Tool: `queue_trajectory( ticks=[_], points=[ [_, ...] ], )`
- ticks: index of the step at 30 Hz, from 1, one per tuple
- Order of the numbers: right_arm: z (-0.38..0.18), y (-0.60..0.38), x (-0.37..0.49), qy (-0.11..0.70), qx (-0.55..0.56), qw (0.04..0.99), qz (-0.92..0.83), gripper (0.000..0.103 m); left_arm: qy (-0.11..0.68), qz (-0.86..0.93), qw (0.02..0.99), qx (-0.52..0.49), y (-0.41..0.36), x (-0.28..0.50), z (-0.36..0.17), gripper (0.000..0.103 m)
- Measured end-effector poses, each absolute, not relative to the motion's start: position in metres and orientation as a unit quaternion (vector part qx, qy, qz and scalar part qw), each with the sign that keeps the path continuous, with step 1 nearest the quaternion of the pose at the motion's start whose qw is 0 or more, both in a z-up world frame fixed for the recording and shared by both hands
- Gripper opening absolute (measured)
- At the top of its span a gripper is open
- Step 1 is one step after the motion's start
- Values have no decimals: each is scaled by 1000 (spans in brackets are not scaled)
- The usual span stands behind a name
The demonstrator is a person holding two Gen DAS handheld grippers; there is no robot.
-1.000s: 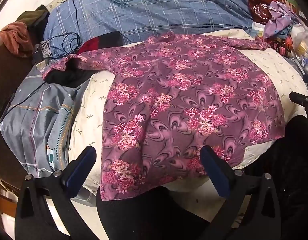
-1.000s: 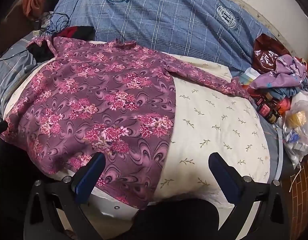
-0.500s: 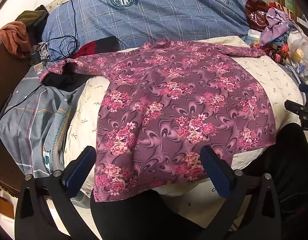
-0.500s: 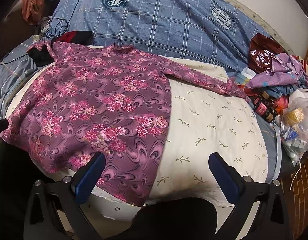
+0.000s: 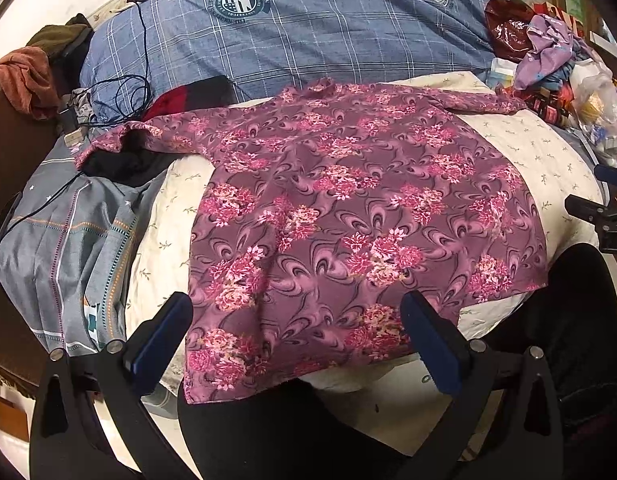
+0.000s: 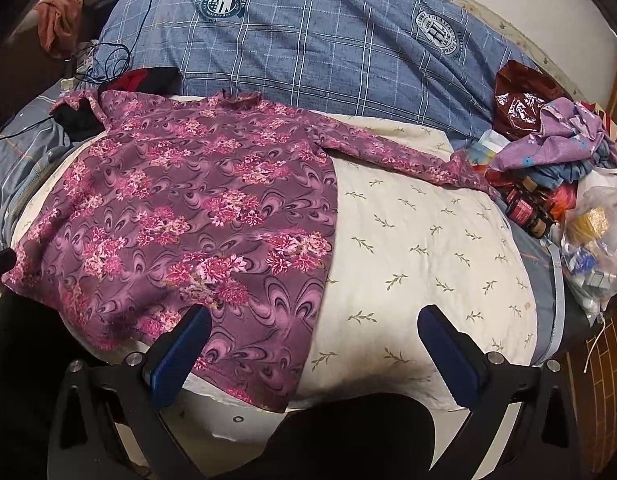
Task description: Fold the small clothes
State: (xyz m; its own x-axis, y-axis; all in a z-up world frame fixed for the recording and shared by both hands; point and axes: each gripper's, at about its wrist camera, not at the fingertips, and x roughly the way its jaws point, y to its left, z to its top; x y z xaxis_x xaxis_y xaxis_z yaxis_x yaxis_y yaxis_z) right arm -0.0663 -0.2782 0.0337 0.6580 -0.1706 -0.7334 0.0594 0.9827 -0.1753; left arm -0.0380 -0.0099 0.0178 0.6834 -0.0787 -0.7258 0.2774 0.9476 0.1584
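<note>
Nearest the lenses, both pairs of tongs hang spread wide with nothing between their blue pads: the left tongs [image 5: 296, 344] above the near hem of the floral shirt [image 5: 348, 216], the right tongs [image 6: 314, 350] above the shirt's right hem corner and the bare pillow beside it. Just past the left tongs the shirt lies flat, spread face down or face up I cannot tell, on a cream leaf-print pillow [image 6: 424, 248], its hem draping over the near edge. Ahead of the right tongs one sleeve [image 6: 404, 156] stretches across the pillow toward a pile of purple cloth [image 6: 556, 136], small bottles [image 6: 524, 208] and a clear plastic bag [image 6: 596, 240]. Ahead and to the left of the left tongs the other sleeve [image 5: 136, 140] runs out over a black garment [image 5: 120, 166], beside a grey striped sheet [image 5: 68, 248]. Farther beyond, a blue plaid quilt [image 5: 328, 36] with round crests lies behind the shirt's collar, a dark cable [image 5: 120, 92] coiled at its left end.
</note>
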Motion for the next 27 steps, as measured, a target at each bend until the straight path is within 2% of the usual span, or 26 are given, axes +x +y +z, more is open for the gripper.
queue_trajectory(
  ticks=[27],
  points=[
    [26, -280, -61, 414, -65, 906, -62, 103, 406, -108, 898, 130, -14, -29, 8, 103]
  ],
)
